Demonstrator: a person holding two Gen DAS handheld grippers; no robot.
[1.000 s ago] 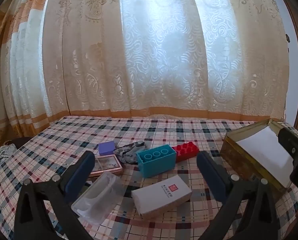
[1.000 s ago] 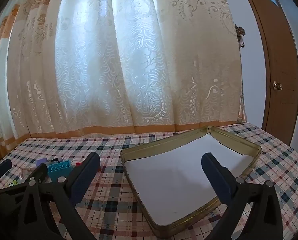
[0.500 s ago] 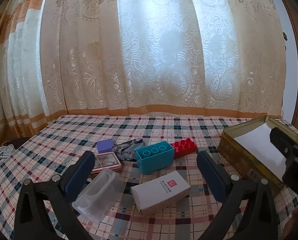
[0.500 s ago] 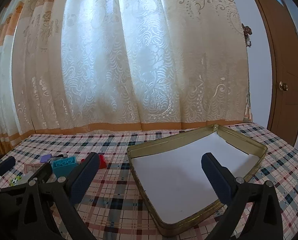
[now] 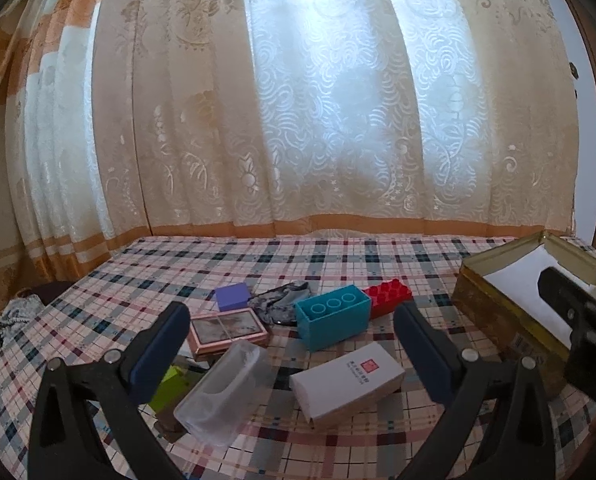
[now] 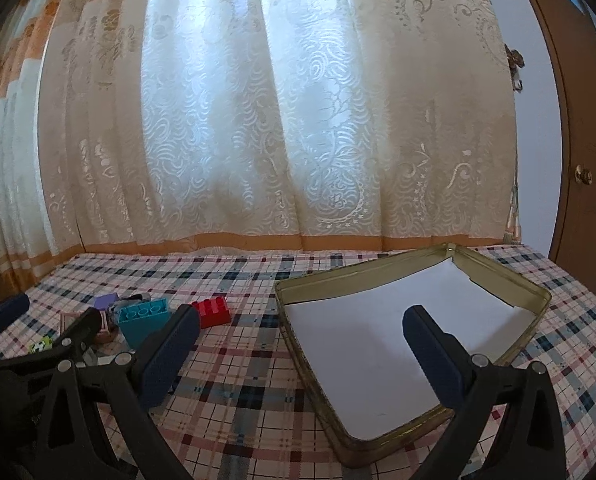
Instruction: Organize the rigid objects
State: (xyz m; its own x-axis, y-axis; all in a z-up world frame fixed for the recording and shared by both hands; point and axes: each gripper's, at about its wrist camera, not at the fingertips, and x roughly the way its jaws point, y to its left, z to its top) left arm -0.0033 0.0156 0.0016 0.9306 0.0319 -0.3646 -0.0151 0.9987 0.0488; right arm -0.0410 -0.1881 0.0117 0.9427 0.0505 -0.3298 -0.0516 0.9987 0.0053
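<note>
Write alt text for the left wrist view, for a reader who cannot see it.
The open left gripper hovers over a plaid tablecloth scattered with a white box, teal block, red brick, clear plastic case, pink-framed case and purple block. A gold tin lined with white sits right; lace curtains hang behind.

Between the left fingers lie a teal block (image 5: 332,322), a red brick (image 5: 386,296), a purple cube (image 5: 232,296) and a white carton (image 5: 345,382). The cloth (image 5: 298,254) is plaid pink, white and navy. The gold tin (image 6: 413,330), white inside, sits between the right fingers.
</note>
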